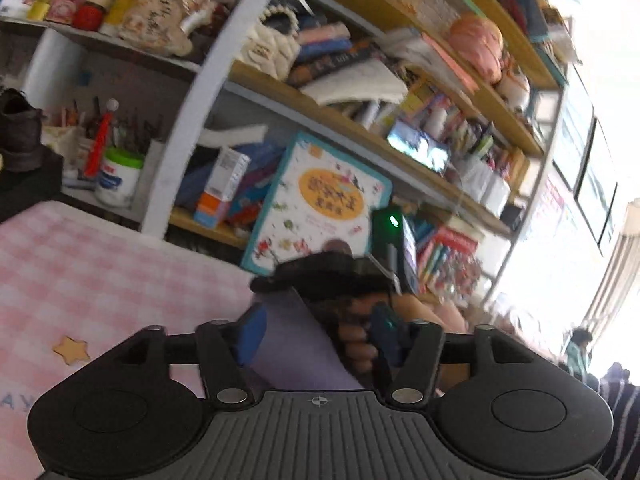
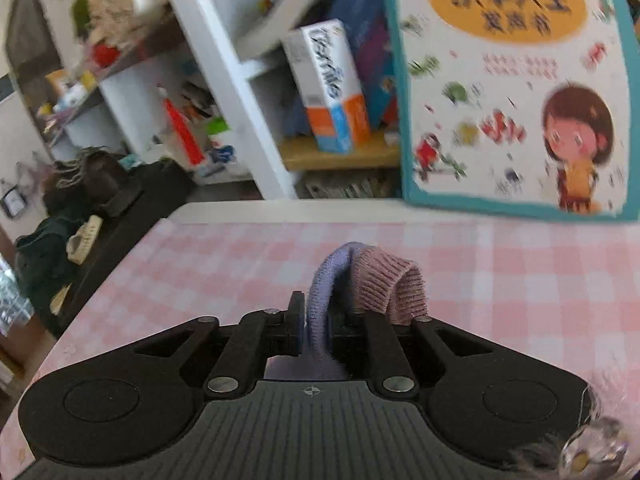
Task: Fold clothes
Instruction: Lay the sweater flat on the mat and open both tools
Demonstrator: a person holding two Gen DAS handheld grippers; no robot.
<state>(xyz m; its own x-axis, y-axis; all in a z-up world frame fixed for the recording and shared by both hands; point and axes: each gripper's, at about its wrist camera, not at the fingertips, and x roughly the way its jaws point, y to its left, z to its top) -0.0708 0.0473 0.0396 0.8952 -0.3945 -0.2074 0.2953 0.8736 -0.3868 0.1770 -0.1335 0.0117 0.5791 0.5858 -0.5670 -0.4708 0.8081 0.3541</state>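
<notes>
A small knit garment [image 2: 360, 280], lavender with a pink ribbed cuff, is held just above the pink checked table [image 2: 500, 280]. My right gripper [image 2: 318, 322] is shut on its lavender part, and the cuff flops over the right finger. In the left wrist view the lavender cloth [image 1: 292, 344] runs between the blue pads [image 1: 252, 336] of my left gripper [image 1: 318, 334], which is open, with the cloth against the left pad only. Just beyond it a hand [image 1: 356, 340] holds the black right gripper [image 1: 332, 272], whose jaws are hidden there.
A large picture book [image 2: 512, 80] leans against crowded shelves [image 1: 360, 128] at the table's far edge. A white and orange box [image 2: 328, 84] stands on the low shelf. Dark shoes [image 2: 92, 184] sit left of the table. A star sticker [image 1: 72, 350] marks the tablecloth [image 1: 100, 272].
</notes>
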